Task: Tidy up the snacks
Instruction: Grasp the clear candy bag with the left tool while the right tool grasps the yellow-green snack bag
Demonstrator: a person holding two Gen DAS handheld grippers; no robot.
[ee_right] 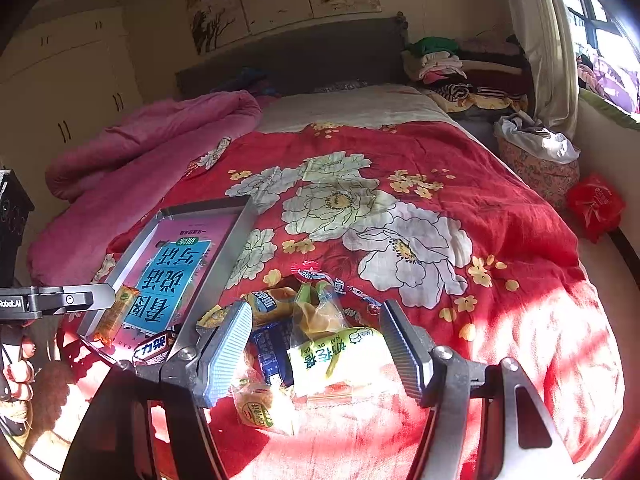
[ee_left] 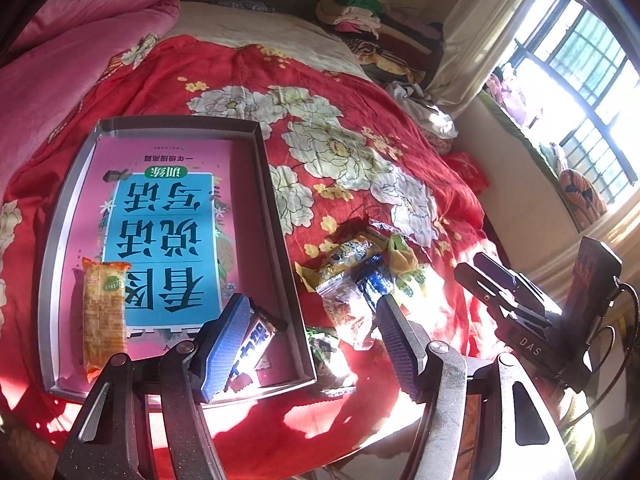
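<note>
Red floral bedding (ee_right: 500,216) is spread across the bed, and on it a grey shallow box (ee_left: 280,240) is laid, its floor covered by a pink and blue booklet (ee_left: 168,232). Inside the box two snacks are already lodged: an orange wrapped cake (ee_left: 103,316) along the near-left side and a dark chocolate bar (ee_left: 256,340) at the near-right corner. Just beside the box, on the bedding, a loose pile of snacks (ee_right: 304,340) is heaped, with a pale green packet (ee_right: 340,356) on top and a dark blue packet (ee_right: 272,352) under it.

Sorting is judged to be partly done, the pile being left to clear. The left gripper (ee_left: 312,344) is held with its jaws wide apart over the box's near corner; the chocolate bar lies against its left pad but is not clamped. The right gripper (ee_right: 316,352) is likewise spread wide, empty, straddling the pile. Next, the right jaws would need to be lowered and closed on one packet, probably the green one, which is then carried across to the box.
</note>
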